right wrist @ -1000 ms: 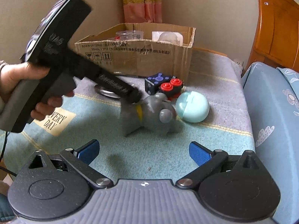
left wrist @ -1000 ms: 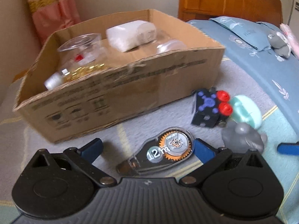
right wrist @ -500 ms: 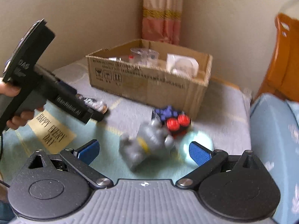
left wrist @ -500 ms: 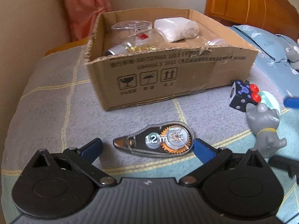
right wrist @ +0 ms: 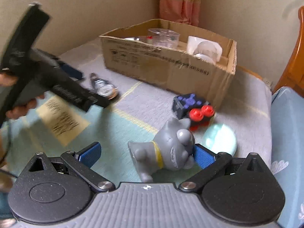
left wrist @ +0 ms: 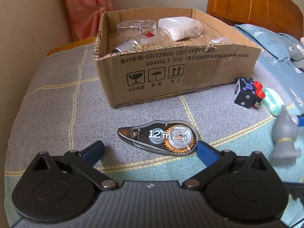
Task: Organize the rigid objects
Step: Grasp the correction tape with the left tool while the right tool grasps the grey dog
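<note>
The left gripper [left wrist: 150, 150] gapes around the correction tape [left wrist: 158, 137], and the right gripper [right wrist: 147, 153] gapes around the grey cat figure [right wrist: 169, 151], both released.

One cardboard box [left wrist: 176, 72] sits at twelve o'clock, with four loose items before it: one correction tape [left wrist: 159, 137], one black toy block [left wrist: 247, 93], one mint case [left wrist: 272, 102] and one grey cat figurine [right wrist: 167, 152]. Inside the box at least three clear containers [left wrist: 136, 26] show, plus one white one [left wrist: 174, 25].
</note>
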Demonstrator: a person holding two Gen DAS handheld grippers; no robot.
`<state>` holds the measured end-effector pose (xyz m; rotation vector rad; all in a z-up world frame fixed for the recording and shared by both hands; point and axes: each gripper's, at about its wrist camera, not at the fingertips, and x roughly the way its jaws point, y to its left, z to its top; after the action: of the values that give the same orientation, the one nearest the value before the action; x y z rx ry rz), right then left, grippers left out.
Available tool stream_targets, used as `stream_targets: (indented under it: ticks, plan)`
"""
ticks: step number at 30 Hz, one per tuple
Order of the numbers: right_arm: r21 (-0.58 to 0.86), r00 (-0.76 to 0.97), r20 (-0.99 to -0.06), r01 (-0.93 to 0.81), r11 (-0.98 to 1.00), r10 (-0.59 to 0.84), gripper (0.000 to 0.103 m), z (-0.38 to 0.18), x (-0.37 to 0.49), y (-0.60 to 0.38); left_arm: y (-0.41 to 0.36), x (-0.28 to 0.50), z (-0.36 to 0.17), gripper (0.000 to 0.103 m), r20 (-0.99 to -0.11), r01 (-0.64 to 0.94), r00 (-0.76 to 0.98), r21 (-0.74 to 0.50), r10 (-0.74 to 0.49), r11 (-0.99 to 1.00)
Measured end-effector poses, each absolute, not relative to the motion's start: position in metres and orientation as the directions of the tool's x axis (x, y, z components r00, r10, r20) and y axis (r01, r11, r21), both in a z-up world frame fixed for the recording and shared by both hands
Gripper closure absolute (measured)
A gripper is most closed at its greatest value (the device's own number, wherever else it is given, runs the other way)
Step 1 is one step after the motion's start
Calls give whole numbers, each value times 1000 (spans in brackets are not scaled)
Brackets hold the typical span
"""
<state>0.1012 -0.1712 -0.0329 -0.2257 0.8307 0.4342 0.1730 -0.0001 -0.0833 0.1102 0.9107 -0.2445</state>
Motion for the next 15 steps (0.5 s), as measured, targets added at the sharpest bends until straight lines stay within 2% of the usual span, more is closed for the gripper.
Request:
stream_targets:
  ticks: [6,15]
  plan:
    - [5,592,-759,-409,912,270,0,-37,90,-179,1,172,-80,1,-803,289,572,7,-166,957]
    - [-47,628,-752,-359,932,203,0,-50,78,-188,0,147,-56,1,-799,378,579,88,-162,922]
